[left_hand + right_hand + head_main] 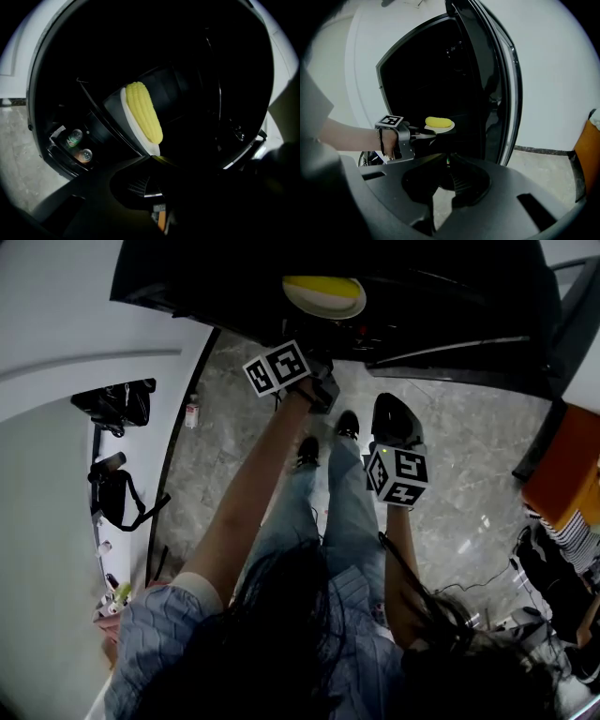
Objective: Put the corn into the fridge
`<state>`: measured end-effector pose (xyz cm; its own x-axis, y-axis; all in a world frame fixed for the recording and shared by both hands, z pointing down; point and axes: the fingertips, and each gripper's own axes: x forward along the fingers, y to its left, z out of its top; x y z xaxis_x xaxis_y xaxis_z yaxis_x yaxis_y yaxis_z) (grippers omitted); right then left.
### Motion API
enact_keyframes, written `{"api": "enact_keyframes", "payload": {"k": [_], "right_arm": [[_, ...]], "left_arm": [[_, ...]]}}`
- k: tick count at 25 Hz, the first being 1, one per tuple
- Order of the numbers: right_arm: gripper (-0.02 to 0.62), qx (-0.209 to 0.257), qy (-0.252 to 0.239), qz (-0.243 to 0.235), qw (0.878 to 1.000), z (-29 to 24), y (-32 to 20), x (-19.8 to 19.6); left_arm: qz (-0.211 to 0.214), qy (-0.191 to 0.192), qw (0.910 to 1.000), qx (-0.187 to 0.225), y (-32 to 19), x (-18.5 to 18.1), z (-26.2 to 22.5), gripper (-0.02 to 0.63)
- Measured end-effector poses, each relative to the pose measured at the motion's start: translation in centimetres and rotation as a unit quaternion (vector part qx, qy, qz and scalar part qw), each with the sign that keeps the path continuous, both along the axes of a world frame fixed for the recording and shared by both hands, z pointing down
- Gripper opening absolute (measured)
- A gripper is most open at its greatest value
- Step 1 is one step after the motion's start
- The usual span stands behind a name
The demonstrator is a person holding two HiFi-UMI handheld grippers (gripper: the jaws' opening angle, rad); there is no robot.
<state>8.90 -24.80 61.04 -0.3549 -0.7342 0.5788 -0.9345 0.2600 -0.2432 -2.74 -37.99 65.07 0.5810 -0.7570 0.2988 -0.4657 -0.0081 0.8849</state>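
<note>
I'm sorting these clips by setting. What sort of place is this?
Probably a studio or lab room rather than a home kitchen: a black fridge stands open against bare white walls, on a polished stone floor, with bags left at the side.

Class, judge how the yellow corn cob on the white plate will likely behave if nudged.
The yellow corn cob looks rounded and lies loose on the white plate, so a tilt would probably roll it off. The left gripper pinches only the plate's rim, so the plate may tip easily.
</note>
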Motion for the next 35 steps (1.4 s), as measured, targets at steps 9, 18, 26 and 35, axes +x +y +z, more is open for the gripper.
{"api": "enact_keyframes", "payload": {"k": [9,18,26,35], "right_arm": [[0.029,0.021,0.002,-0.001,1.000,-2.9,1.3,-1.3],[0.030,0.038,0.001,-0.016,0.999,-7.0,4.3,-3.5],[0.030,0.065,0.001,-0.027,0.998,-12.0,8.6,-5.8],[0.030,0.087,0.006,-0.024,0.996,-15.9,14.2,-7.1]], "left_arm": [[0.071,-0.097,0.9893,0.083,4.2,0.1,-4.0,0.009],[0.104,-0.155,0.9680,0.167,9.0,-0.7,-11.8,0.008],[0.161,-0.189,0.9445,0.215,16.4,-1.0,-16.9,0.008],[0.240,-0.242,0.8958,0.285,25.9,-2.9,-21.4,0.008]]}}
